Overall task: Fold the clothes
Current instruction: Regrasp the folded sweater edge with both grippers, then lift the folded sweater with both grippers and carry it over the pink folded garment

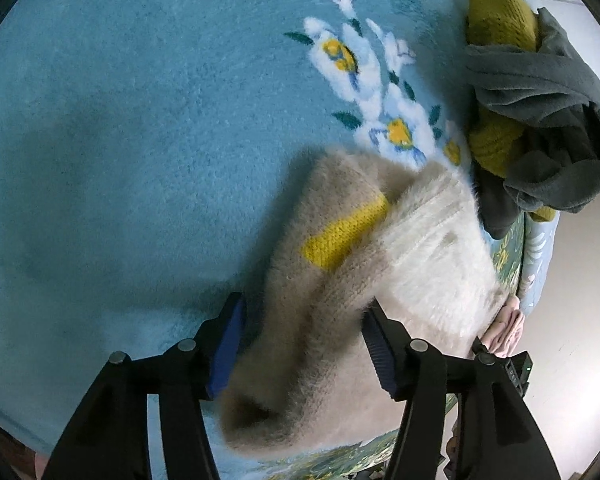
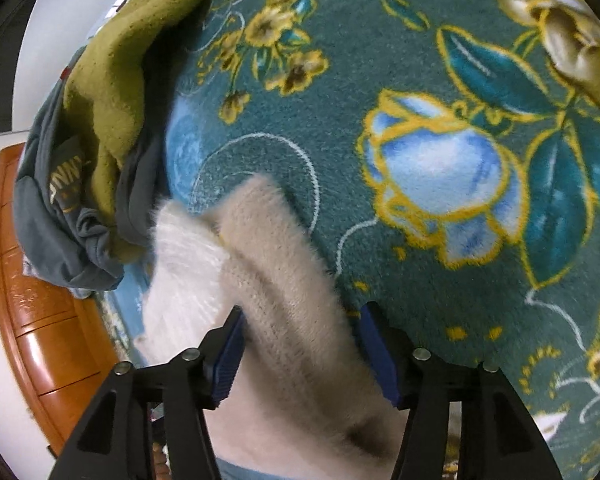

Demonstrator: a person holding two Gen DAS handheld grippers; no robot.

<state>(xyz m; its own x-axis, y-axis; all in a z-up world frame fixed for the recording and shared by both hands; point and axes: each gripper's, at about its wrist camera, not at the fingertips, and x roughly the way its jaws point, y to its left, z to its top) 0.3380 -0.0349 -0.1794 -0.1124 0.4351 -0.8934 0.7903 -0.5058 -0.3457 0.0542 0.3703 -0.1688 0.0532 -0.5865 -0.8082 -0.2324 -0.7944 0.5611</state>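
A fuzzy beige and white sweater [image 1: 340, 280] with a yellow patch [image 1: 346, 232] lies on a light blue floral blanket [image 1: 140, 120]. My left gripper [image 1: 304, 312] is open, its blue-padded jaws standing on either side of a beige sleeve fold. In the right wrist view the same sweater [image 2: 284, 288] lies on a dark teal floral blanket [image 2: 420, 240]. My right gripper [image 2: 300, 316] is open, jaws astride a beige sleeve. It is not clear whether either gripper's pads touch the fabric.
A pile of an olive-yellow knit [image 1: 500, 20] and a grey garment [image 1: 540, 92] sits at the blanket's right edge; it also shows in the right wrist view [image 2: 112, 92]. An orange wooden bed frame [image 2: 32, 300] runs on the left. Pale floor [image 1: 572, 280] lies beyond the edge.
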